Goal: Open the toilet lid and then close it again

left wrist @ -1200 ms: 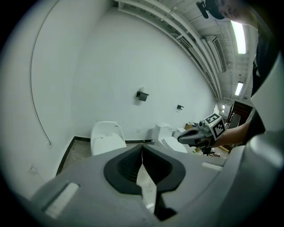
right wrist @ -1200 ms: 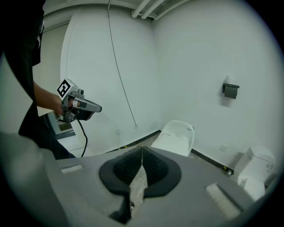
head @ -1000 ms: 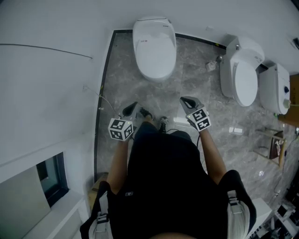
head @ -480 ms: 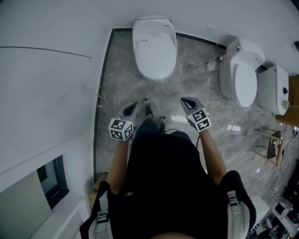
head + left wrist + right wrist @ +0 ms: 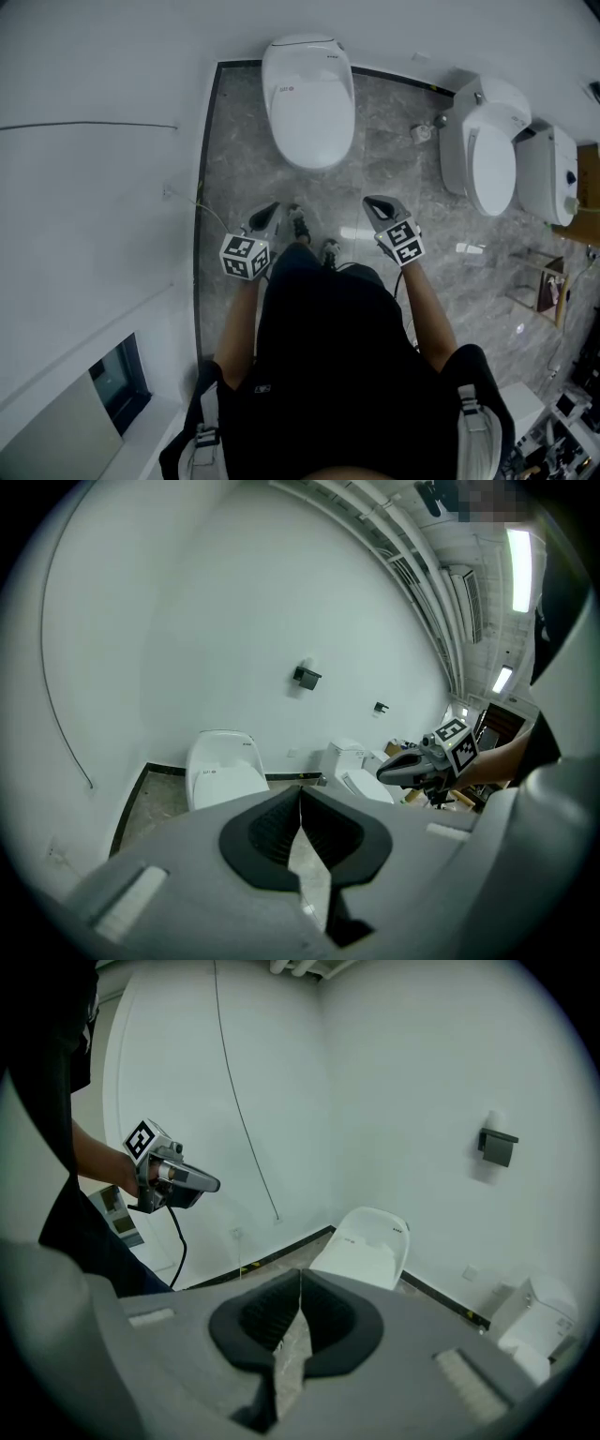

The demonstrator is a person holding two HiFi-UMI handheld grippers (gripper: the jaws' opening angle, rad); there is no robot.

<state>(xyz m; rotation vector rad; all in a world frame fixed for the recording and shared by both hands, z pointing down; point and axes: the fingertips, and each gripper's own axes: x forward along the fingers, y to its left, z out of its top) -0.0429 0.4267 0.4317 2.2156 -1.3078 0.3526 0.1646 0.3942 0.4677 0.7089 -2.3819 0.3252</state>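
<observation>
Forward travel is the change to note: you have taken a step, the dark-framed window at lower left has slid back in the head view, and both tools have advanced with you toward the white oval one-piece toilet. That toilet stands against the back wall at the left end of the grey marbled floor, just beside the black border strip along the white side wall. Its lid lies flat and fully closed over the bowl; the surface is smooth, glossy and rounded, with a small dark marking near the rear and no handle in view, so the front rim is probably your lifting point. The opening step has not yet begun. The left gripper and the right gripper are carried at about the same height, one on each side of your body, both angled down and forward at the toilet, and both well apart from it. Each gripper view shows its black ribbed pads pressed together with nothing between them, which suits an approach: a narrow closed tip can probably slip under the lid edge. Two further white toilets stand to the right and are not your target. Keep to the left unit.
</observation>
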